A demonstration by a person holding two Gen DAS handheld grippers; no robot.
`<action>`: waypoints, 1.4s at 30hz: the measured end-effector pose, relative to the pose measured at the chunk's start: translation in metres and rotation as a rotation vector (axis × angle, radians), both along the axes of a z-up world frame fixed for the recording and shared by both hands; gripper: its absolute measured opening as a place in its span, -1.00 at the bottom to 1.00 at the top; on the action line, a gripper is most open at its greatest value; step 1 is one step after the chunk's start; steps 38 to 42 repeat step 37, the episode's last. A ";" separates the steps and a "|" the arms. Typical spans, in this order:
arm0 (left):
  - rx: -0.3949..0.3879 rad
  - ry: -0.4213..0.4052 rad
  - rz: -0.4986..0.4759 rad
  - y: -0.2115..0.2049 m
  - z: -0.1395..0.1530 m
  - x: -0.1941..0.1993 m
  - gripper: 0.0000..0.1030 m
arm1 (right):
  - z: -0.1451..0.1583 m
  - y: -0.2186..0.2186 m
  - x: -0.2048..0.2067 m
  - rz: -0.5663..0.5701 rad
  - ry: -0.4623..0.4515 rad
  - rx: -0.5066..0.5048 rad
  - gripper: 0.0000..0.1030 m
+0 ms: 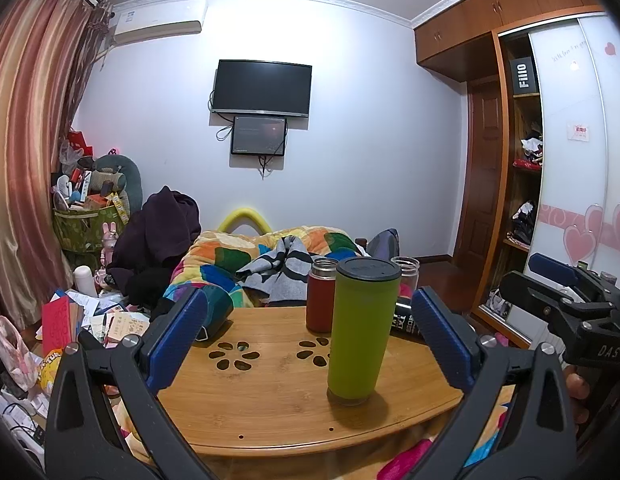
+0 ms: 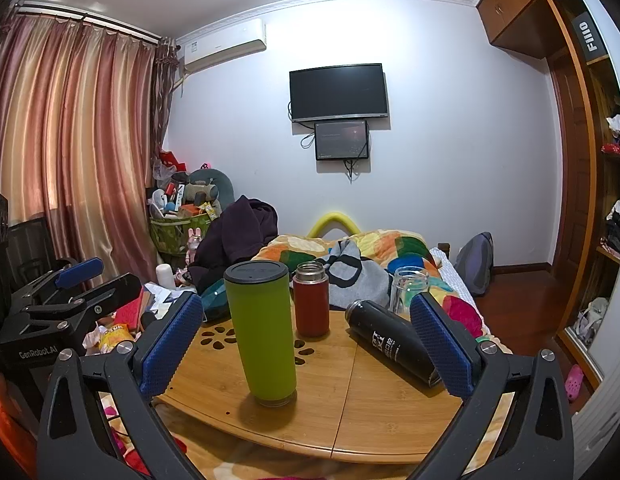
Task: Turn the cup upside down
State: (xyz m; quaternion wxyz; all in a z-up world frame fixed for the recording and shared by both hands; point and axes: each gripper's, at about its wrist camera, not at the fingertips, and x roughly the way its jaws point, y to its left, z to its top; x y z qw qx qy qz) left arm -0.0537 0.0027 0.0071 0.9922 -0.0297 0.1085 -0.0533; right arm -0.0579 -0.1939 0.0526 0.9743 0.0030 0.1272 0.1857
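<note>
A tall green cup (image 1: 360, 330) with a dark end on top stands on the wooden table (image 1: 269, 412). It also shows in the right wrist view (image 2: 263, 330). My left gripper (image 1: 310, 336) is open and empty, its blue pads wide on either side of the cup and nearer the camera. My right gripper (image 2: 307, 344) is open and empty too, with the cup standing between its pads, toward the left one. The right gripper shows at the right edge of the left wrist view (image 1: 566, 292).
A red flask (image 2: 311, 300) stands behind the green cup. A black bottle (image 2: 392, 342) lies on its side at the table's right. A clear glass jar (image 2: 408, 286) stands at the back right. A bed with a colourful quilt (image 1: 245, 256) lies behind the table. Clutter covers the floor at the left.
</note>
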 end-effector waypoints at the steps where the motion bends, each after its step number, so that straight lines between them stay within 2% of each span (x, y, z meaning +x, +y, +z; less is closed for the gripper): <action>1: 0.001 0.001 -0.001 0.000 0.000 0.001 1.00 | 0.000 0.000 0.000 -0.001 0.000 0.000 1.00; 42: 0.005 -0.005 -0.037 -0.001 0.003 0.000 1.00 | -0.001 -0.001 0.001 -0.001 0.003 0.004 1.00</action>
